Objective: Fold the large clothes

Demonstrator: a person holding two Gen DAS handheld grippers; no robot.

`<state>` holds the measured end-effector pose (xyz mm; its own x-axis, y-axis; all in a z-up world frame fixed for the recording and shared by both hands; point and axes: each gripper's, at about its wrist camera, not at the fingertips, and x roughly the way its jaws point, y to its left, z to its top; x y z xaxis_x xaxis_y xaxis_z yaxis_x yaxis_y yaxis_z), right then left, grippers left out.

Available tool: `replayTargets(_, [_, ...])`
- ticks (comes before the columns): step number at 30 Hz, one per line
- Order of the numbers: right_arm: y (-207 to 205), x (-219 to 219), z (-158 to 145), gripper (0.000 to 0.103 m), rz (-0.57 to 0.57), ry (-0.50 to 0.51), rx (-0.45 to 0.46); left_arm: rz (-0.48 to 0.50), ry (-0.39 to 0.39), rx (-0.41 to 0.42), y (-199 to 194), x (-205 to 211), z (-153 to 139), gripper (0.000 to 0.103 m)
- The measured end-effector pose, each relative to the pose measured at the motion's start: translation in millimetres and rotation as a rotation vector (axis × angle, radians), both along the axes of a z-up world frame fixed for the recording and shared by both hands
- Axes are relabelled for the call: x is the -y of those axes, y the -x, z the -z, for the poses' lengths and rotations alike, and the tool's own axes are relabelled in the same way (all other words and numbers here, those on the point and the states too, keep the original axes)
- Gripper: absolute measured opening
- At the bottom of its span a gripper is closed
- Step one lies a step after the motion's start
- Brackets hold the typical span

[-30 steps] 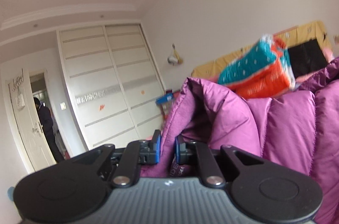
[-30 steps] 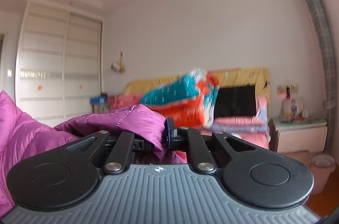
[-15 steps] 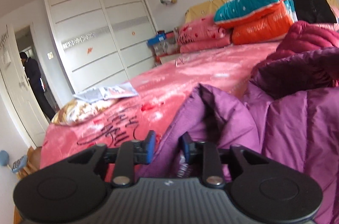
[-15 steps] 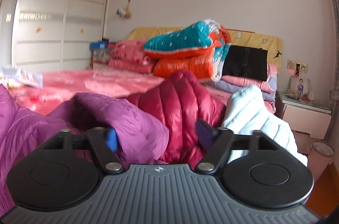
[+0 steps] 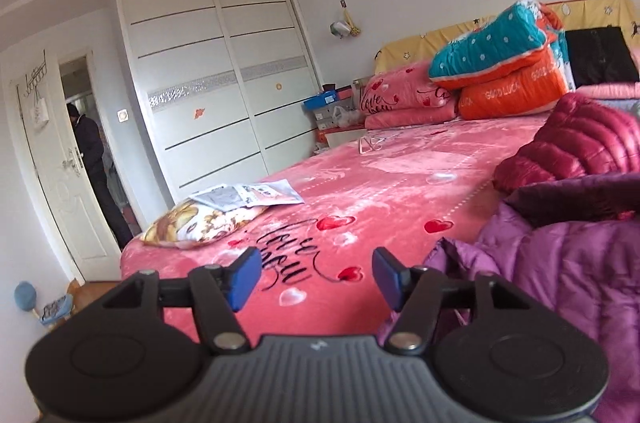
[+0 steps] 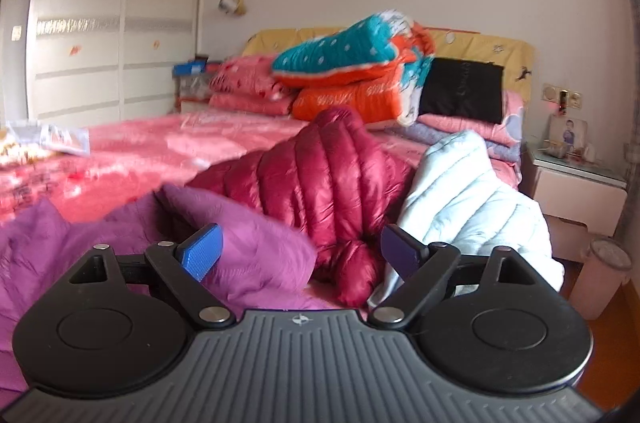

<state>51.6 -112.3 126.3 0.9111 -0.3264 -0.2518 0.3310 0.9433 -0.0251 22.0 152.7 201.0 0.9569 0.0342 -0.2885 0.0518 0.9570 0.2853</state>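
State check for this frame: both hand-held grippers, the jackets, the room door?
Left hand-held gripper: jaws opening, nothing between them.
Right hand-held gripper: open, empty.
Purple jacket: released, crumpled on the bed.
Red jacket: heaped, unfolded.
White jacket: heaped.
Door: open.

light: soft daylight, bright | edges: fisheye-bent, dark corners | right view: slightly blurred, perhaps motion

Purple quilted down jacket [image 5: 568, 287] crumpled on pink bed, dark-red puffer jacket [image 6: 320, 175] heaped just beyond

L gripper [image 5: 316, 277] opening beside purple jacket [image 5: 560, 287].
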Motion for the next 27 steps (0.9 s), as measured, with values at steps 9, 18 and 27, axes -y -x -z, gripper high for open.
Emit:
replayTargets(9, [82, -14, -28, 0.103, -0.062, -0.080, 0.054, -0.009, 0.099, -0.144, 108, -23, 1, 0.069])
replayTargets(18, [152, -79, 3, 0.103, -0.289, -0.070, -0.050, -0.081, 0.234, -0.286, 191, -38, 44, 0.069])
replayTargets(27, [198, -125, 37, 0.103, -0.473, -0.066, -0.199, -0.116, 0.301, -0.372, 234, -44, 76, 0.069])
